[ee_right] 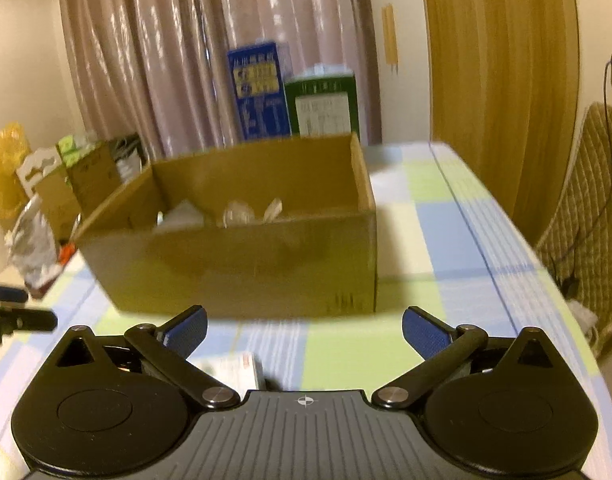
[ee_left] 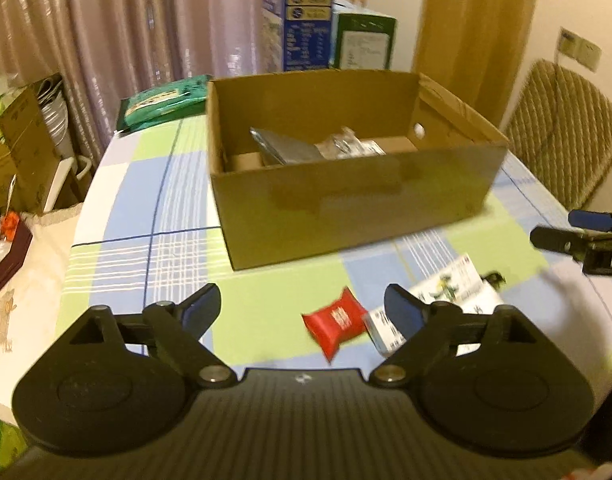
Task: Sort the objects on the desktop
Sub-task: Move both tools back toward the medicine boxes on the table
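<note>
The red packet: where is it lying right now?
In the left wrist view, the red packet lies on the checked tablecloth in front of the cardboard box, touching or just beside a white box on its right, between the open left gripper's fingers.

The left gripper (ee_left: 302,304) hangs level above the near table edge with its jaws spread wide and nothing between them. The right gripper (ee_right: 304,330) does likewise to its right, fingers wide apart and empty, pointing toward the far side.
</note>
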A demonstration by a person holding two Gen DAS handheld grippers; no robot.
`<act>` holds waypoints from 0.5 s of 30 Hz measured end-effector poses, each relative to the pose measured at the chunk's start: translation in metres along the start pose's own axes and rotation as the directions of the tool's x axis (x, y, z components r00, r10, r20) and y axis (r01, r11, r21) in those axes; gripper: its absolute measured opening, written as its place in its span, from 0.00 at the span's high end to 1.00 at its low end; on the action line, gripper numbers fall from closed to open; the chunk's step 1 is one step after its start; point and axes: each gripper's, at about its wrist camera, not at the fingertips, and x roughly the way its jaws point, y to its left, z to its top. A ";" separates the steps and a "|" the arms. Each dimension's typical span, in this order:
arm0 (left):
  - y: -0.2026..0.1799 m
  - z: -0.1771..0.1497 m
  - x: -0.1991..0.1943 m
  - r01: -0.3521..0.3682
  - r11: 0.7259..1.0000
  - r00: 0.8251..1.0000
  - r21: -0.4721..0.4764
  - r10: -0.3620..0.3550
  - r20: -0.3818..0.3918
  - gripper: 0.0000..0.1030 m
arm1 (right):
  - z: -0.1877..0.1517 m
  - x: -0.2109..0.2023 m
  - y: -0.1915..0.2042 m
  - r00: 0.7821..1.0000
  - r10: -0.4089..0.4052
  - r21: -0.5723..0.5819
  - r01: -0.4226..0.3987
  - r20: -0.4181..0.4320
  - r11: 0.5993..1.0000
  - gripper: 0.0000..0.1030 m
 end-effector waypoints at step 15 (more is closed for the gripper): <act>-0.036 -0.026 0.019 0.088 0.981 0.989 0.176 -0.065 -0.131 0.14 | -0.053 -0.002 0.012 0.984 -0.003 -0.114 -0.018 -0.178 0.993 0.02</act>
